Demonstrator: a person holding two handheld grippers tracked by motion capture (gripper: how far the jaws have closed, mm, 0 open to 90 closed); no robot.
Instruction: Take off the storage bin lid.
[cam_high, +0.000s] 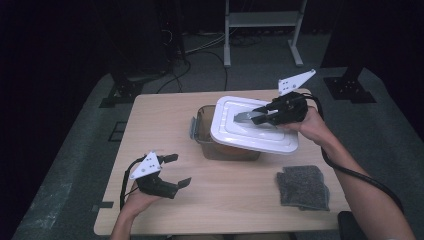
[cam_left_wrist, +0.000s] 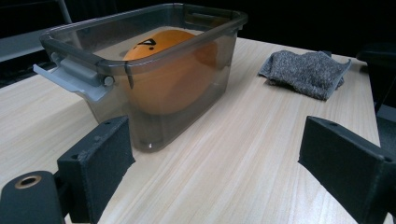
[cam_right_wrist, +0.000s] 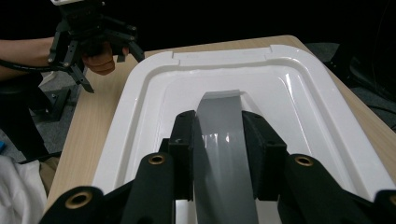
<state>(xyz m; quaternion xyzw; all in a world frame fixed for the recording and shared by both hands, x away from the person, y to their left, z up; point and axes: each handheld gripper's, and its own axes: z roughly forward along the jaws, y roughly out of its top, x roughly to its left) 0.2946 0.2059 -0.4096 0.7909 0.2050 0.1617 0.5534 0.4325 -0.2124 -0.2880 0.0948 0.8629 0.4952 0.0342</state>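
At the near left of the pale wooden table (cam_high: 165, 125), the left gripper (cam_high: 176, 170) hovers with its jaws wide apart and nothing between them, well apart from the box. In the left gripper view its black pads (cam_left_wrist: 100, 156) frame bare tabletop short of the container.

At the middle stands the smoky-grey translucent plastic storage box (cam_left_wrist: 187, 84), with a light grey latch clip (cam_left_wrist: 74, 77) hanging open on its left end. Inside sits a round orange ball-shaped object with a dark mark on top (cam_left_wrist: 163, 56); it takes up most of the box and rises close to the rim.

The white rectangular plastic lid (cam_high: 250, 127) hangs tilted over the right part of the box, carried by the right gripper (cam_high: 255, 116), whose jaws are clamped on the lid's grey strap-like handle (cam_right_wrist: 222, 140).

The likely trouble: held only by that narrow handle, the lid could swing or slip, or come down skewed and catch on the rim. If the orange object stands too high, the lid may not seat.

At the near right lies a folded grey cloth (cam_high: 302, 187), clear of the work.
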